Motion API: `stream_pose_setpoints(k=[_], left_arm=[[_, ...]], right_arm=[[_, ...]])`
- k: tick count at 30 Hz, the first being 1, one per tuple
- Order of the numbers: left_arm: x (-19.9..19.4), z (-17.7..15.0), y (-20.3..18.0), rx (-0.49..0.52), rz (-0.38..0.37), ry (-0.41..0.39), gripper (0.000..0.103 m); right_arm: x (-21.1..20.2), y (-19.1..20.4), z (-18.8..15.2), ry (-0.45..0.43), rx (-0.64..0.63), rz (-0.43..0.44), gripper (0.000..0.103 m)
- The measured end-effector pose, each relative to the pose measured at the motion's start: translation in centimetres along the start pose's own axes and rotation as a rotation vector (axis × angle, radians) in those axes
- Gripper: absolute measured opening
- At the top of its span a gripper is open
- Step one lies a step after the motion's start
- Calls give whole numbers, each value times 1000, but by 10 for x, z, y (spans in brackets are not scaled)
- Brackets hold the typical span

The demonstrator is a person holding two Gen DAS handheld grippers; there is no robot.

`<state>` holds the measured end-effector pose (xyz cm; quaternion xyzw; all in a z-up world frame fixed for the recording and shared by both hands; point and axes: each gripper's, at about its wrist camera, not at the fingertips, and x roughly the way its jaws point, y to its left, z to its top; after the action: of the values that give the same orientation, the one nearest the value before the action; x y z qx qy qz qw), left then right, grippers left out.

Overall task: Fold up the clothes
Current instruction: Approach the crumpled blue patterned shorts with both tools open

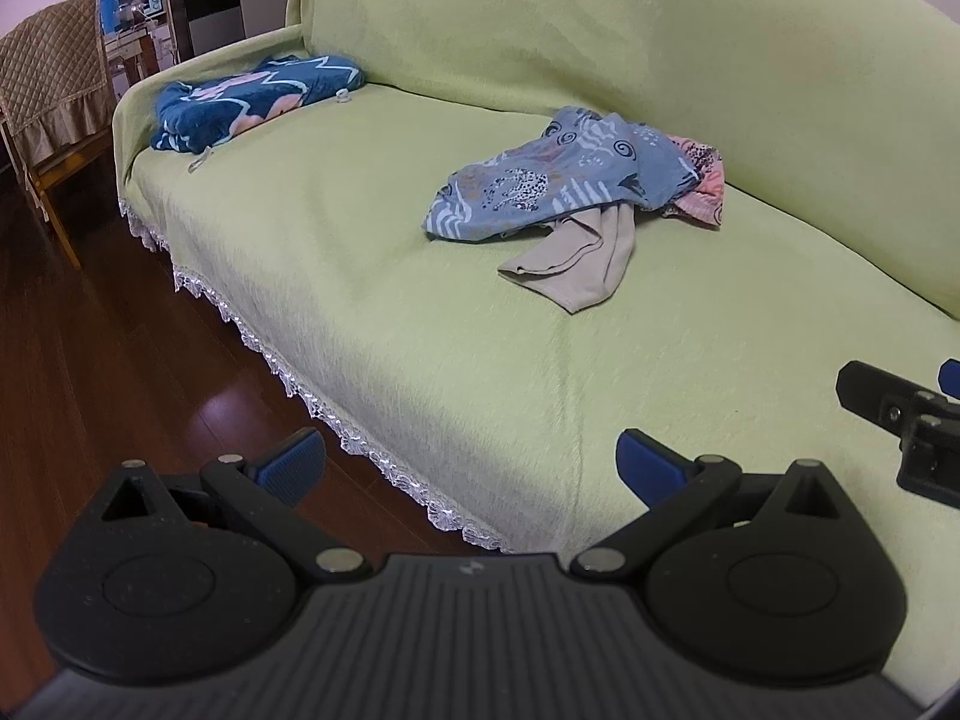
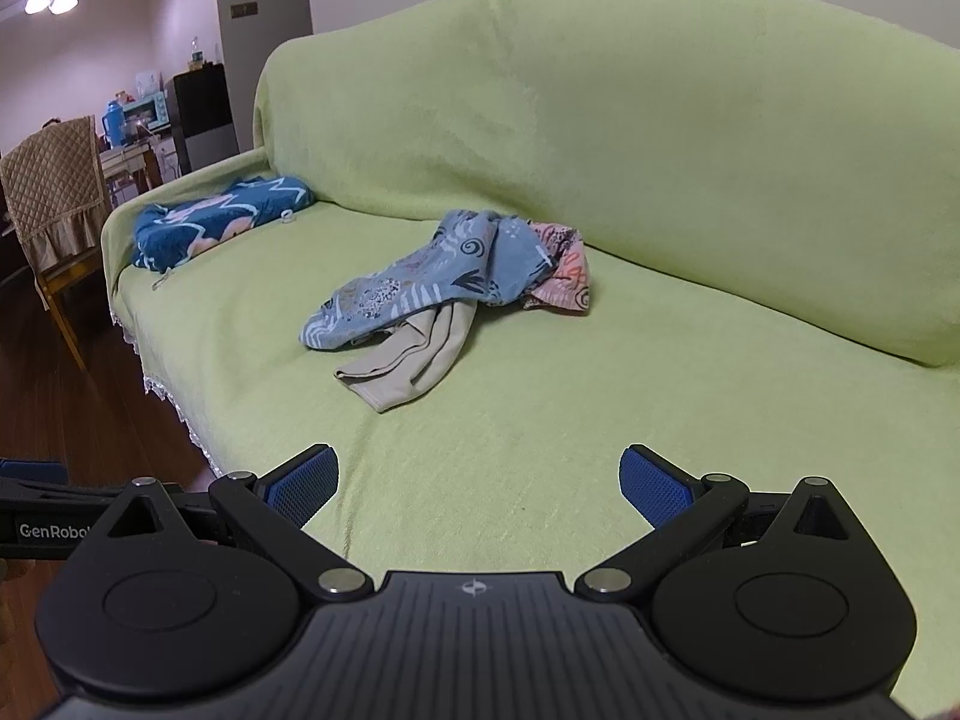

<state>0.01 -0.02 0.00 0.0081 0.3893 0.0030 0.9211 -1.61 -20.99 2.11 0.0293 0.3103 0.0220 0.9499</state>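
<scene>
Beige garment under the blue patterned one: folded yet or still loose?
Loose. The beige garment lies crumpled and uneven, partly under the blue patterned garment on the sofa cover.

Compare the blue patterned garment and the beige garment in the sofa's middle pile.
The blue patterned garment is printed with swirls and stripes; the beige garment is plain. The blue one lies on top, the beige one sticks out from beneath toward the front edge. Both are crumpled, unfolded.

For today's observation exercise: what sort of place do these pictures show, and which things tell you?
Most likely a home living room: a sofa under a green cover, a wooden floor, and a fridge beyond.
</scene>
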Motion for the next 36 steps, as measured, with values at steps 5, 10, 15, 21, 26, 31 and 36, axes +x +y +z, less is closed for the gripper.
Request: stream_pose_setpoints(k=[5, 10, 15, 21, 26, 31, 36], left_arm=[[5, 5, -3, 4, -1, -7, 102], [20, 11, 2, 0, 5, 19, 102], [42, 25, 4, 3, 8, 37, 102], [59, 33, 10, 22, -6, 28, 102], [78, 38, 9, 32, 6, 27, 102], [100, 49, 14, 31, 12, 25, 102], [118, 60, 28, 15, 29, 9, 102]], right_arm=[[2, 3, 5, 1, 8, 2, 103], [31, -2, -2, 6, 11, -1, 103], [52, -1, 4, 15, -4, -7, 103], [74, -6, 8, 23, -13, -9, 103], [97, -7, 17, 40, -20, -11, 103], [117, -6, 23, 51, -29, -3, 103], [135, 2, 27, 7, -110, 2, 103]])
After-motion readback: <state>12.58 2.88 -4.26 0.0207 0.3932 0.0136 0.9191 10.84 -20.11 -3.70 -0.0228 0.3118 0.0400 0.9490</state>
